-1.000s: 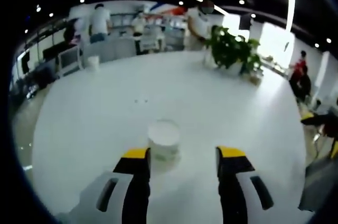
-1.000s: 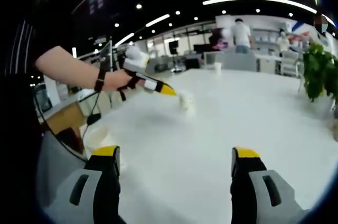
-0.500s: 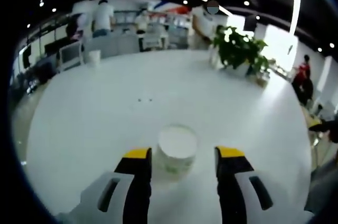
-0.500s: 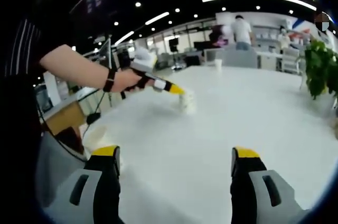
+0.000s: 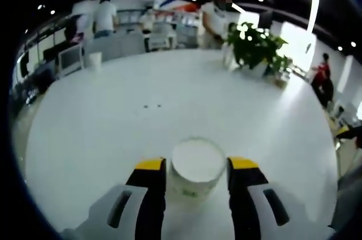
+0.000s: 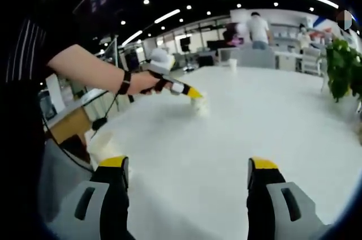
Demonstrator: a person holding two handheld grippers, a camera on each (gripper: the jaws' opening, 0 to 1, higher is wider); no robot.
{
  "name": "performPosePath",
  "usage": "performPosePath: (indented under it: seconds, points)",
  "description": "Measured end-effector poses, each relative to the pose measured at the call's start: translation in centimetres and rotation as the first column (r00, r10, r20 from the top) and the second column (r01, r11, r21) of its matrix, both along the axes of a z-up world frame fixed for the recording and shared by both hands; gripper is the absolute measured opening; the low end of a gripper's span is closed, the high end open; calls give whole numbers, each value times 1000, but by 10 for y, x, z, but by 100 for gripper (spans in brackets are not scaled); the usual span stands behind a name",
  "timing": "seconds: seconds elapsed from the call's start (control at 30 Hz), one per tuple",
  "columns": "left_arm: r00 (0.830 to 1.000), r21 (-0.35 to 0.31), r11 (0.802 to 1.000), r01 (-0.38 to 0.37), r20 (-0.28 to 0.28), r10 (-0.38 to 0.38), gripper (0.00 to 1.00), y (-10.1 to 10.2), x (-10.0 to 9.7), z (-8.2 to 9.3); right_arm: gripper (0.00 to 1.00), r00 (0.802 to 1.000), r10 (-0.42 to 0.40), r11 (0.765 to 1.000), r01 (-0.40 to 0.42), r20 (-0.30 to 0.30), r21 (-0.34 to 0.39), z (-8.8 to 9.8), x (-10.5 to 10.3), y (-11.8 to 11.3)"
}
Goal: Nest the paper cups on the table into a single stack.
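A white paper cup (image 5: 197,166) stands upright on the white round table (image 5: 113,127), right between the yellow-tipped jaws of my left gripper (image 5: 197,167). The jaws are open and sit close on either side of it. The right gripper view has the same cup (image 6: 199,106) at mid-table, with a person's hand holding the left gripper (image 6: 191,91) against it. My right gripper (image 6: 186,166) hangs open over bare table with nothing between its fingers. A pale cup-like shape (image 6: 103,145) sits by its left jaw near the table edge.
Another white cup (image 5: 94,59) stands at the far edge of the table. A potted plant (image 5: 254,47) is at the far right of the table. People stand at counters beyond, and the person's arm (image 6: 85,70) reaches in from the left.
My left gripper has moved forward, so the cup now lies between its jaws, which have narrowed slightly. The right gripper has stayed put.
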State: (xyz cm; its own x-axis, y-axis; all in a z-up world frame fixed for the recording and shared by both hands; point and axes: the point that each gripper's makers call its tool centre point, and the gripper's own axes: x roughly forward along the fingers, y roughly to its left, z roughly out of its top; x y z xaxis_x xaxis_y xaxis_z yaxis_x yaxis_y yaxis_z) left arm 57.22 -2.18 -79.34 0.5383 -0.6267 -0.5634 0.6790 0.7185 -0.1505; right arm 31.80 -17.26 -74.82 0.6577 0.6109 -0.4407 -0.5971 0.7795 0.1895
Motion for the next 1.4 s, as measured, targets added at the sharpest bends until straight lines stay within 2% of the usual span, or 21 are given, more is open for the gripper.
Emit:
performPosePath:
  seconds: [0.5,1.0,1.4]
  points:
    - [1000,-13,1000,-3,-7,3,36,2,-4,10,84,1000,2,1000,-2,11,6,6,1,3]
    - [1000,-20,1000,13,2,-13,36,-5,-25,31,85,999,-2,1000,1,44,19,19,-11,1]
    - [999,-41,999,31,8,-31,36,-3,-45,58,85,996,2,1000,-4,84,29,36,-17,7]
